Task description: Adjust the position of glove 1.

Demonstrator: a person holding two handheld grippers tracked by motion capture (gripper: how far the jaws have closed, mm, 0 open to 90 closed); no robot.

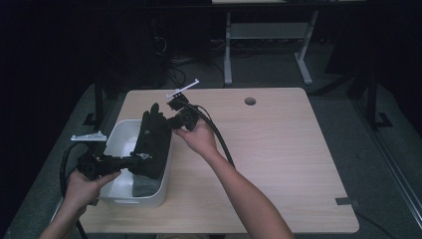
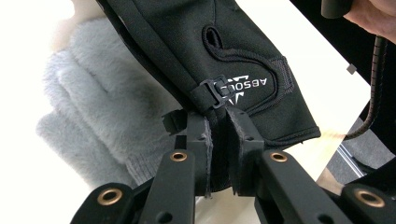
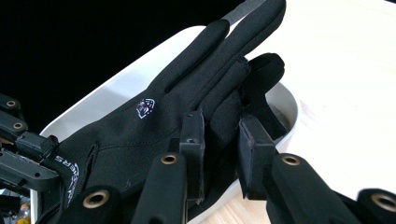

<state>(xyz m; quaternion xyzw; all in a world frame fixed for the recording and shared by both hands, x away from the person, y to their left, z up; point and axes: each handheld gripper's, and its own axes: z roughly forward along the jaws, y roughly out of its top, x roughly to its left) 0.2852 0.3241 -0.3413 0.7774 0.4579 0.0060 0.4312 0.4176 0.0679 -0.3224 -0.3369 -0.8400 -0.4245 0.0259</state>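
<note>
- Two grippers share one black glove [image 1: 152, 142] above a white bin [image 1: 119, 135]: the left gripper [image 1: 130, 163] has its jaws clamped on the cuff end, beside the small plastic clip [image 2: 215, 91] and the white logo print, and the right gripper [image 1: 173, 121] has its jaws pinched on the edge of the finger end
- Both sets of pads look pressed into the fabric, so neither tool is open; in the left gripper view the pads [image 2: 204, 140] squeeze a thin fold of cuff, and in the right gripper view the pads [image 3: 192, 135] close on a finger of the glove
- Stretched between the two tools, the black glove hangs over the bin's right-hand rim, fingers pointing away from the person, not resting on the wooden table [image 1: 278, 149]
- Below the left gripper's jaws, inside the bin, lies a grey fleecy glove [image 2: 93, 107]; it is untouched by either tool
- Judging by the pose, the glove is in mid-air over the bin, so the carry is partly done; whether it is going in or coming out cannot be told from these pictures
- Left to do, as I read it: set the black glove down at its place, loosen both grips, and then deal with the grey glove if it belongs to the same job
</note>
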